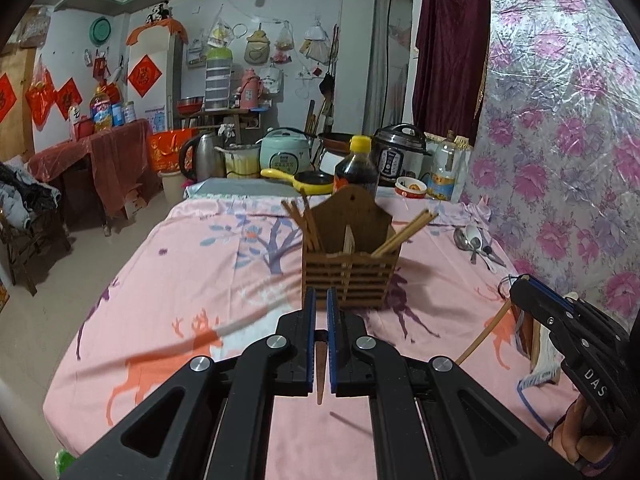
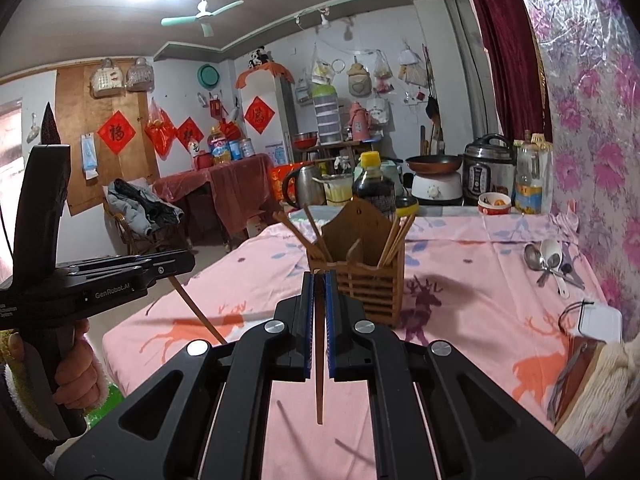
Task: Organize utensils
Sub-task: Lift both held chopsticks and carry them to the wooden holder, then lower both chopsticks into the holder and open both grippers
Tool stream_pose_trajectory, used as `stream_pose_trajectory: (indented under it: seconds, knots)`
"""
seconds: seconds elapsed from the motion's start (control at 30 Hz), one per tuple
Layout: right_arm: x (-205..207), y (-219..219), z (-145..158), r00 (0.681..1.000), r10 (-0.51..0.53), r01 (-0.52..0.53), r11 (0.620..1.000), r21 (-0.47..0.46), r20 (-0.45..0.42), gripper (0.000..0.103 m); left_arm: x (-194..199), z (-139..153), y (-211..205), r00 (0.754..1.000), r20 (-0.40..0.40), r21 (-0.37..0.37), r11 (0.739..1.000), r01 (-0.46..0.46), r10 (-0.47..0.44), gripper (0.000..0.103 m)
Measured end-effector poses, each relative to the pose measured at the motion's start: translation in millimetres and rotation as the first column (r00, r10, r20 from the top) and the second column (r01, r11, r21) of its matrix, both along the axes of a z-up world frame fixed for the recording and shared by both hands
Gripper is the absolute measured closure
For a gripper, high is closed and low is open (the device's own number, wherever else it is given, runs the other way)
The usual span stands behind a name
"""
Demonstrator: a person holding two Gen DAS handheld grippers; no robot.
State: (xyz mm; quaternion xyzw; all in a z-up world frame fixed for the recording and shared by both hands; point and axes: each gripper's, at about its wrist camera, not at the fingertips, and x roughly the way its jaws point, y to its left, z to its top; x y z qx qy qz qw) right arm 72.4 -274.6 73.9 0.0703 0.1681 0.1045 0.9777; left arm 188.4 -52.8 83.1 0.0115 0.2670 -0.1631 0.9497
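A slatted wooden utensil holder (image 1: 352,276) (image 2: 372,284) stands on the pink deer-print cloth (image 1: 192,272), with several brown chopsticks leaning out of its left and right compartments. My left gripper (image 1: 321,296) is shut on one brown chopstick (image 1: 320,376) whose tip hangs below the pads, just short of the holder. My right gripper (image 2: 319,280) is shut on another chopstick (image 2: 319,380) the same way. Each gripper also shows in the other's view: the right gripper (image 1: 520,282) and the left gripper (image 2: 186,258), each with its stick slanting down. Metal and white spoons (image 1: 474,240) (image 2: 548,260) lie at the right.
Behind the holder stand a dark sauce bottle (image 1: 356,168), a yellow pan (image 1: 304,180), a small bowl (image 2: 495,202), a clear bottle (image 2: 528,180) and cookers. A white box (image 2: 600,320) and a towel (image 2: 596,384) lie at the near right. A floral curtain (image 1: 560,120) bounds the right side.
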Motion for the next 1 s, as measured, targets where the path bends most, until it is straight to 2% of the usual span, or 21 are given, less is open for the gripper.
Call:
stream_pose_trajectory:
  seconds: [0.5,1.0]
  knots:
    - [33,-22,43,0.997,-0.002,-0.001,0.999,0.034,0.08,0.097,37,30,-36,0.997,0.056,0.027,0.998,0.058,-0.059,0.097]
    - [83,-54,104,0.982,-0.015,-0.001,0.996,0.085,0.188,0.097,88,97,-65,0.985,0.148,-0.003,0.996,0.093,-0.091,0.097]
